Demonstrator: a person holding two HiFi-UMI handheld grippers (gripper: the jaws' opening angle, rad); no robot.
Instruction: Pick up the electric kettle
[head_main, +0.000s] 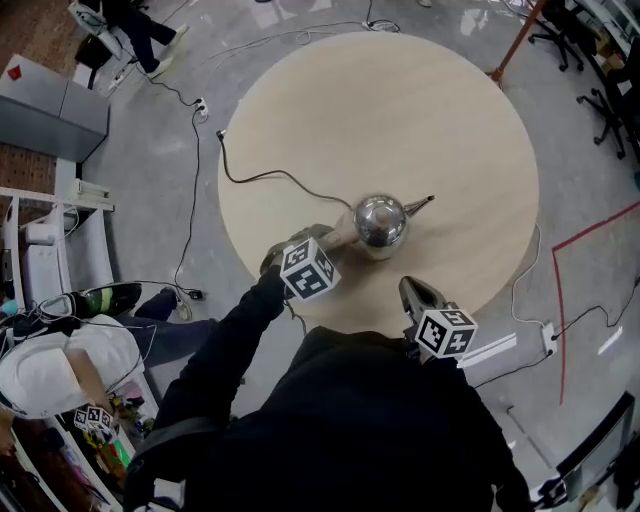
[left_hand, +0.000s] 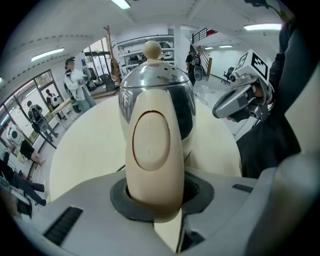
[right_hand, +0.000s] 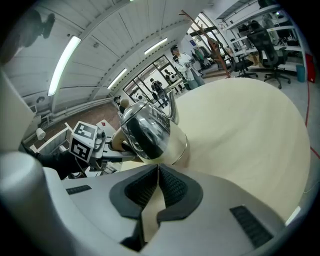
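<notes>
A chrome electric kettle (head_main: 381, 221) with a cream handle (head_main: 343, 235) stands near the front of the round pale table (head_main: 440, 120), its spout pointing right. My left gripper (head_main: 325, 243) is shut on that handle. In the left gripper view the handle (left_hand: 151, 150) fills the gap between the jaws, with the chrome body (left_hand: 172, 95) and lid knob (left_hand: 151, 49) behind it. My right gripper (head_main: 416, 293) hovers at the table's front edge, to the right of the kettle and apart from it. Its pads (right_hand: 170, 186) meet with nothing between them, and the kettle (right_hand: 146, 132) lies just ahead.
A black power cord (head_main: 270, 178) runs from the kettle across the table and down to a socket strip (head_main: 201, 106) on the floor. A grey cabinet (head_main: 50, 112) stands at the left, office chairs (head_main: 605, 95) at the back right. Red tape (head_main: 590, 236) marks the floor.
</notes>
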